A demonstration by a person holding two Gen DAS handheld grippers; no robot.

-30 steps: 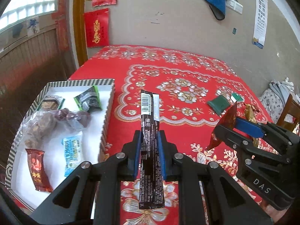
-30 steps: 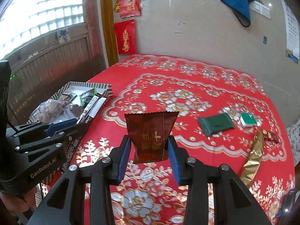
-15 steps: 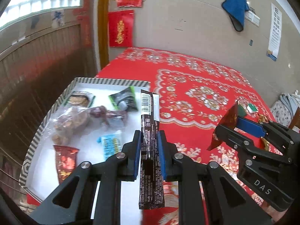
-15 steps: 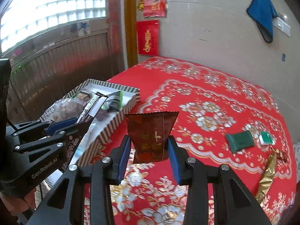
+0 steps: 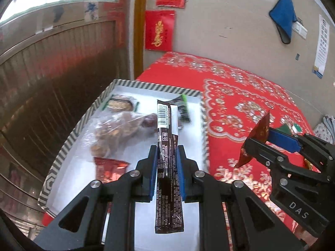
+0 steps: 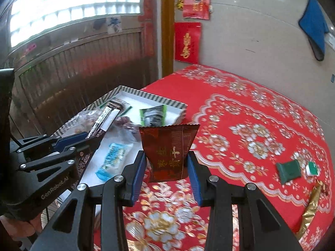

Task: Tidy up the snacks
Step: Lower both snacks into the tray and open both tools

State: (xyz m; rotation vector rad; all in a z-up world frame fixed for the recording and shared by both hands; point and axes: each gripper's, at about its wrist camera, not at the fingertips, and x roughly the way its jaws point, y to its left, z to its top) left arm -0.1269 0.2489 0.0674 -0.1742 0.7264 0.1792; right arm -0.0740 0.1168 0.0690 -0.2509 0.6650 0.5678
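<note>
now the left gripper (image 5: 166, 163) is closed tight on a long dark bar (image 5: 167, 159), pinching it near the middle so it stands upright with the barcode end on top. it hangs over the striped tray (image 5: 69, 144), which sits at the left edge of the red cloth (image 5: 240, 96). in the tray lie a clear bag of brown snacks (image 5: 113, 131), a red packet (image 5: 110, 167), a green-and-black packet (image 6: 152, 116) and a blue packet (image 6: 111, 160). the right gripper (image 6: 166, 167) is clamped on a brown sachet (image 6: 168, 151), held upright above the cloth just beside the tray's near corner. well apart on the right of the cloth lie a green pouch (image 6: 289, 170), a small white-green packet (image 6: 312, 168) and a gold wrapper (image 6: 311, 209).
</note>
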